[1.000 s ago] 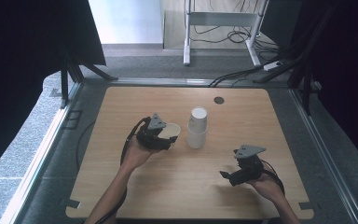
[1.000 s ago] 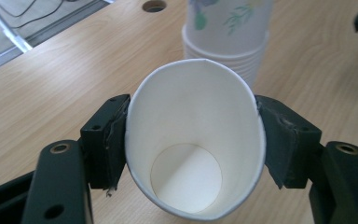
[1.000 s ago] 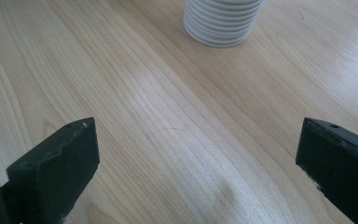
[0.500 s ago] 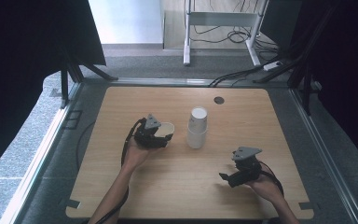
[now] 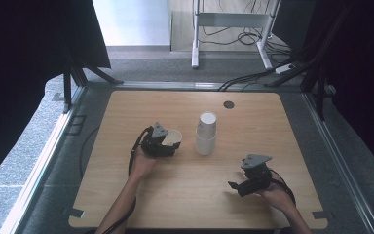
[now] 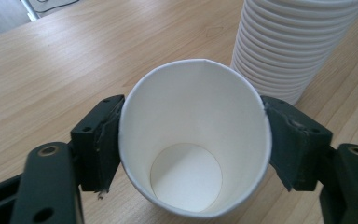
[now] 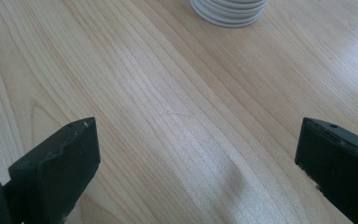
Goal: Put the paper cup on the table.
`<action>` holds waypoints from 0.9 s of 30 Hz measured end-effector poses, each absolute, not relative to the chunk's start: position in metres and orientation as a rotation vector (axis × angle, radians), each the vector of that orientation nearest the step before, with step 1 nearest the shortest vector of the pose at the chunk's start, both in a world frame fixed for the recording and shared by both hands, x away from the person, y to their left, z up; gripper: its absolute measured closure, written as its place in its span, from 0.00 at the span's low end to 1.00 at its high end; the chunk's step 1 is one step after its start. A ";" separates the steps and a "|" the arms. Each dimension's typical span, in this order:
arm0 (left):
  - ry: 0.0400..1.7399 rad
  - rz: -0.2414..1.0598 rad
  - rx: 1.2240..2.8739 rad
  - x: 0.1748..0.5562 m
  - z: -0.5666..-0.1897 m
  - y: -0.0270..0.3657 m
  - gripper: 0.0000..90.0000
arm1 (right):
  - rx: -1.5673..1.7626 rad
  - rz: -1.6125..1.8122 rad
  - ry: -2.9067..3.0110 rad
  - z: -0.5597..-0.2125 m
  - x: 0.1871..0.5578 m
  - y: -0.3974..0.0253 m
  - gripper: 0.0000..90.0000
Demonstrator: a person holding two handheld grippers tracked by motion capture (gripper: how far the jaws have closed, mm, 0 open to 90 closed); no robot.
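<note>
A single white paper cup [image 6: 193, 135] is squeezed oval between the jaws of my left gripper [image 6: 193, 149], its mouth facing the camera and its inside empty. In the high view that cup [image 5: 174, 138] lies tilted in the left gripper [image 5: 168, 144], just left of a tall stack of white cups [image 5: 206, 134] standing near the table's middle. The stack [image 6: 293, 42] rises close behind the held cup, apart from it. My right gripper [image 5: 239, 186] hovers low over the front right of the table, open, with bare wood between its jaws [image 7: 196, 154]. The stack's base [image 7: 228, 10] lies ahead of it.
The wooden table [image 5: 126, 195] has a small dark round hole [image 5: 229, 104] near its far edge. Cables trail from both grippers. A metal frame borders the table, with grey floor and a white stand's legs [image 5: 195, 61] beyond.
The left gripper has drawn slightly toward the person and left with the cup. The right gripper has drifted a little toward the front edge.
</note>
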State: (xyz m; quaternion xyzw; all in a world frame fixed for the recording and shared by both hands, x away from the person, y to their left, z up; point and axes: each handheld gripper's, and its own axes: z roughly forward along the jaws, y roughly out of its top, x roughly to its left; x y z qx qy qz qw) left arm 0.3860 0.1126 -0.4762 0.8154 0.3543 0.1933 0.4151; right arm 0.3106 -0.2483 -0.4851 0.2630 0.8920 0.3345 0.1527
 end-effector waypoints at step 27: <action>0.936 0.431 2.030 0.372 -0.454 0.112 0.00 | 0.784 1.002 2.558 -0.486 0.310 -0.250 0.00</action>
